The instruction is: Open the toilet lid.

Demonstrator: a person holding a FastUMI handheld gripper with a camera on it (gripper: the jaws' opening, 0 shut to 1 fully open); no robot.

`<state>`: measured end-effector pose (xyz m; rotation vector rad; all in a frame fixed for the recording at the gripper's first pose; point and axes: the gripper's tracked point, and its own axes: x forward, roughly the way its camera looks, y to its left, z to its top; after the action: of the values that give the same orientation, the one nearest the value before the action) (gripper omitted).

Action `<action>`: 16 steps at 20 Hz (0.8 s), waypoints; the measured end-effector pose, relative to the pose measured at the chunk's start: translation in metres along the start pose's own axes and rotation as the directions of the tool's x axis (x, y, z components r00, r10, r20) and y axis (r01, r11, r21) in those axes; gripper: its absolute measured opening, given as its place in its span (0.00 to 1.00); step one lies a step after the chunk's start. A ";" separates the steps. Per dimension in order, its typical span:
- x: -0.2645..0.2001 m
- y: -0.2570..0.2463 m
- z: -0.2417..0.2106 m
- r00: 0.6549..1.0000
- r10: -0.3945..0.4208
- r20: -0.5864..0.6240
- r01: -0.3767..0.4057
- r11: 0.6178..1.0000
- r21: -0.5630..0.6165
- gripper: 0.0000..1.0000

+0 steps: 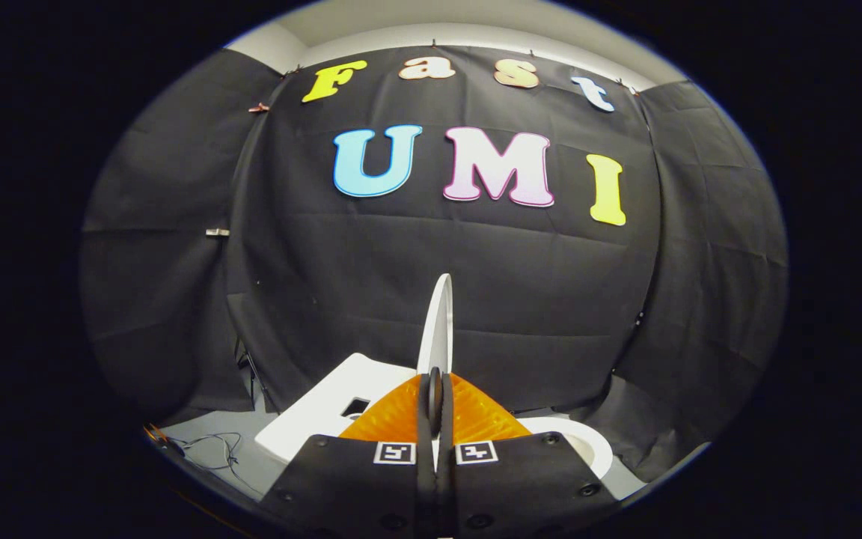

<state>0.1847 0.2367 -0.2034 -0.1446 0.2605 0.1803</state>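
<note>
The gripper (436, 389) is seen from behind its two fingers (426, 419), which are drawn close together with the thin edge of the toilet lid (438, 322) caught between them. Both fingers appear to press on that edge, so the lid is judged to be clamped rather than merely touched.

The lid is seen edge-on and stands nearly upright, rising straight ahead of the fingertips and leaning very slightly to the right. Its long axis runs up and away from the fingers, against the black cloth wall (521, 299) beyond. The grip sits low on the lid's visible edge, with most of the lid standing above and past the fingertips.

To the left of the fingers, the white tank (319, 419) of the toilet is seen, with a dark opening in its top. To the right, part of the seat ring (588, 449) is seen lower down, well clear of the raised lid. A loose cable (214, 449) lies on the floor at the left.

With the lid already near vertical, the opening is judged almost complete. The remaining move is judged to depend on the lid being tipped slightly past upright toward the tank side, so that it rests there once the fingers are parted.
</note>
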 end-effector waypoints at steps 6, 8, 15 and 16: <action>0.004 0.028 -0.004 0.999 0.032 -0.006 -0.033 0.999 -0.042 0.06; 0.006 0.039 -0.005 0.999 0.052 -0.013 -0.053 0.997 -0.063 0.06; -0.003 0.033 -0.002 0.995 0.086 -0.046 -0.084 0.995 0.045 0.43; -0.004 0.025 -0.002 0.996 0.069 -0.048 -0.067 0.997 0.043 0.62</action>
<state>0.1755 0.2595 -0.2074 -0.0996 0.3180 0.2389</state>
